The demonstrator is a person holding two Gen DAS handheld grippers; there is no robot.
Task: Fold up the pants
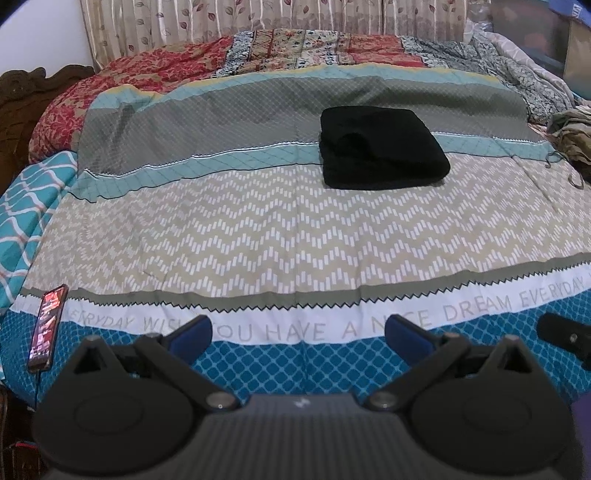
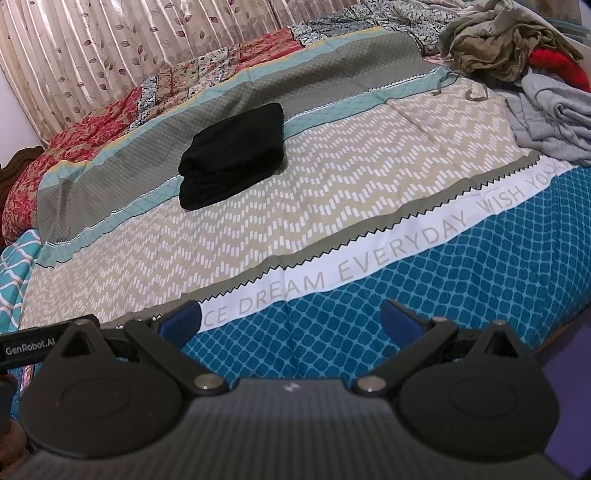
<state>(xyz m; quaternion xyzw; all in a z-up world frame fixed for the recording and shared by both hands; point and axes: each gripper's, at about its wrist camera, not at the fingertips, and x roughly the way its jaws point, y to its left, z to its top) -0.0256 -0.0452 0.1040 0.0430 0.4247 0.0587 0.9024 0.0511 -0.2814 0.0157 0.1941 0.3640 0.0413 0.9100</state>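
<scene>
Black pants (image 1: pixel 382 147) lie folded into a compact stack on the patterned bedspread, in the far middle of the bed. They also show in the right wrist view (image 2: pixel 234 155), left of centre. My left gripper (image 1: pixel 299 332) is open and empty, held above the bed's near edge, well short of the pants. My right gripper (image 2: pixel 291 319) is open and empty too, over the blue band of the spread. Part of the right gripper (image 1: pixel 565 334) shows at the right edge of the left wrist view.
A heap of unfolded clothes (image 2: pixel 517 55), olive, red and grey, lies at the bed's right side. A phone (image 1: pixel 48 326) with a lit screen lies at the near left edge. A rumpled quilt (image 1: pixel 295 48) and curtains (image 1: pixel 258 14) are behind.
</scene>
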